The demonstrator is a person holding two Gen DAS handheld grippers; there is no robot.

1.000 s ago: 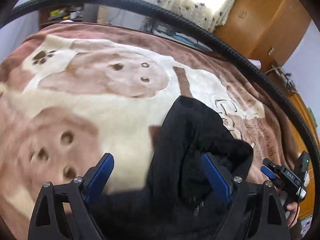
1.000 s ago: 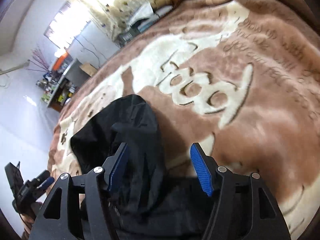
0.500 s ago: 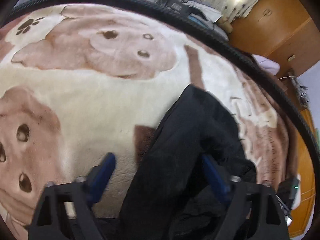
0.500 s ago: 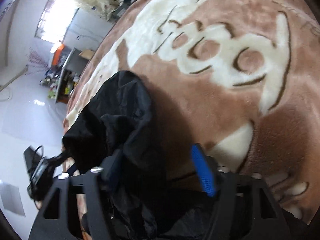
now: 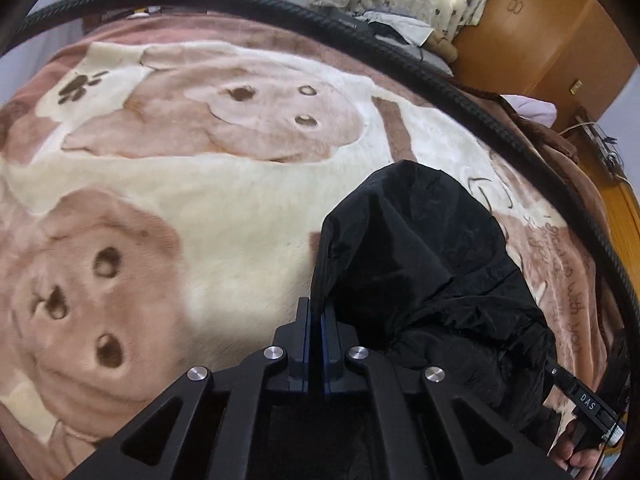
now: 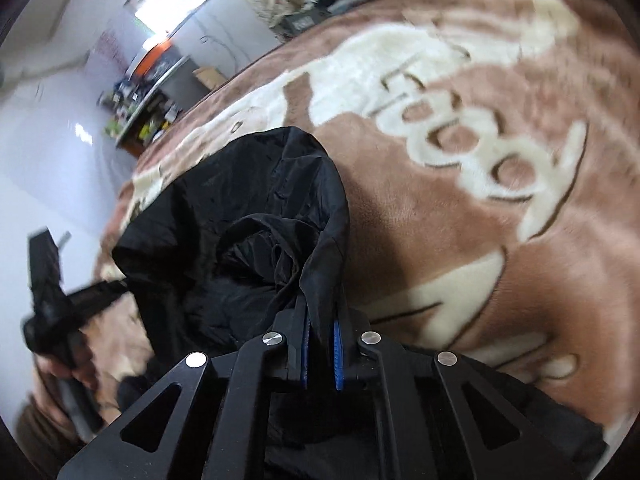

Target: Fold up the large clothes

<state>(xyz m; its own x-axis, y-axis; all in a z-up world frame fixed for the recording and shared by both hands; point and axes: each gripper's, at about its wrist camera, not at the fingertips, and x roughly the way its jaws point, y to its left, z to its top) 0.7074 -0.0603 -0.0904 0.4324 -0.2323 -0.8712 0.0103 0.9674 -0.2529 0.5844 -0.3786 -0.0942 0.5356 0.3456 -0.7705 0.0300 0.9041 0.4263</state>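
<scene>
A black garment lies bunched on a brown and cream bear-print blanket. My left gripper is shut on the garment's left edge, low over the blanket. In the right wrist view the same garment rises in a crumpled hump, and my right gripper is shut on its right edge. The right gripper also shows at the lower right of the left wrist view. The left gripper shows blurred at the left of the right wrist view.
The blanket covers the whole bed. A wooden wardrobe stands beyond the bed's far right corner. A cluttered shelf stands by the far wall. A thick black cable arcs across the left wrist view.
Both grippers were open around the garment's edges a second ago. Now both have shut on the black fabric, and both views have shifted slightly.
</scene>
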